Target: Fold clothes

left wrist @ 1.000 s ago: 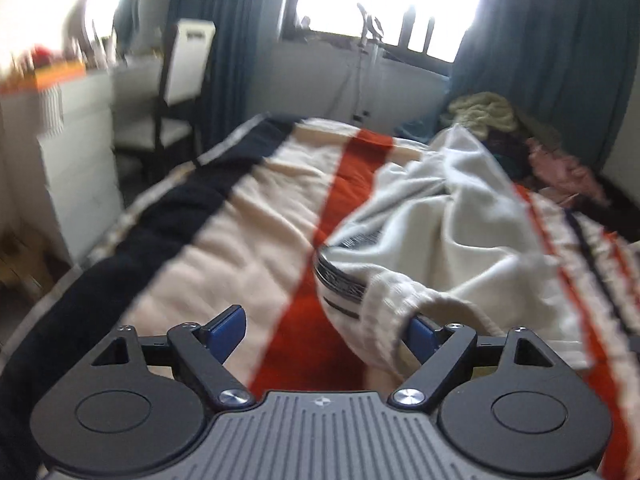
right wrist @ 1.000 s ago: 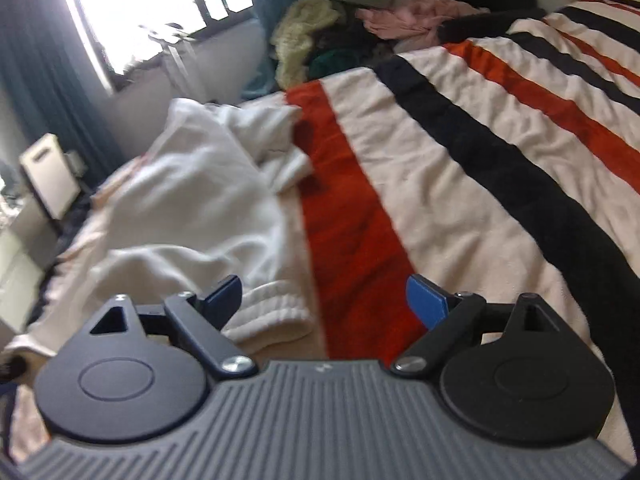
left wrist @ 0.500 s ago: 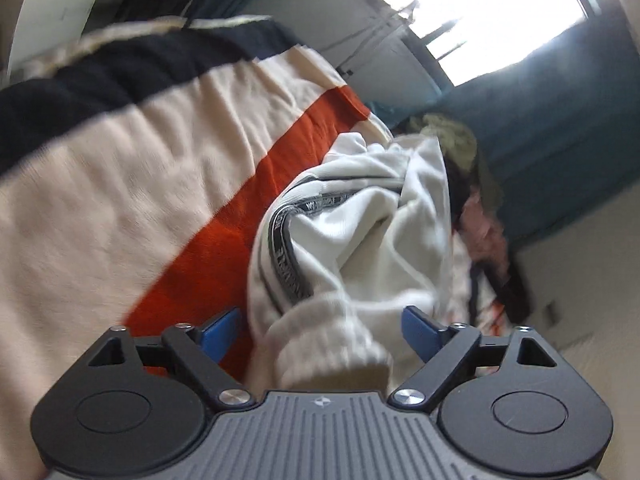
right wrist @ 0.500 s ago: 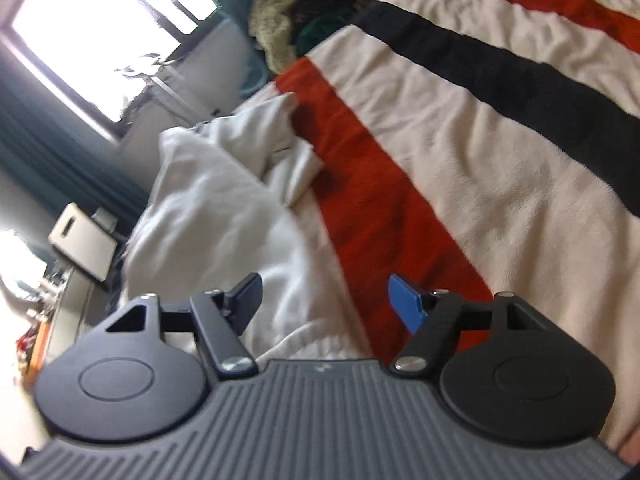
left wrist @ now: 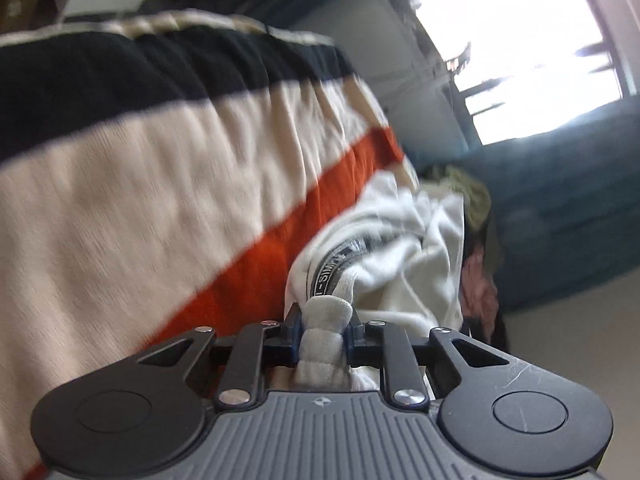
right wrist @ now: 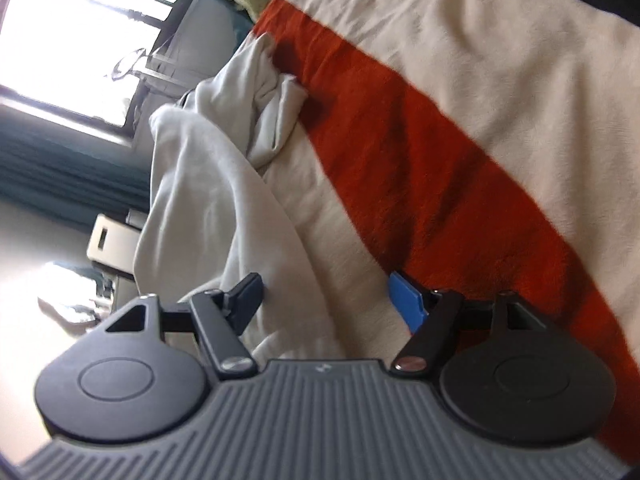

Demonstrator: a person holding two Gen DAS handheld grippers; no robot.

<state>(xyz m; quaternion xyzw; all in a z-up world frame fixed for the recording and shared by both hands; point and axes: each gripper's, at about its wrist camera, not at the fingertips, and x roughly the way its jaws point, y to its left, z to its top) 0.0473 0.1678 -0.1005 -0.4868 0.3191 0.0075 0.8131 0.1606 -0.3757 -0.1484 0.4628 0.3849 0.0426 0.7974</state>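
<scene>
White sweatshirt [left wrist: 404,248]: lying crumpled on the striped blanket [left wrist: 160,200] covering the bed. Left gripper [left wrist: 322,334]: fingers, having just been closing, are pinching the ribbed cuff [left wrist: 324,320]. Right gripper [right wrist: 326,298]: fingers are standing spread over the garment's edge [right wrist: 280,300], gripping nothing. Curtains [left wrist: 568,200] are hanging beside the window [left wrist: 520,48].
</scene>
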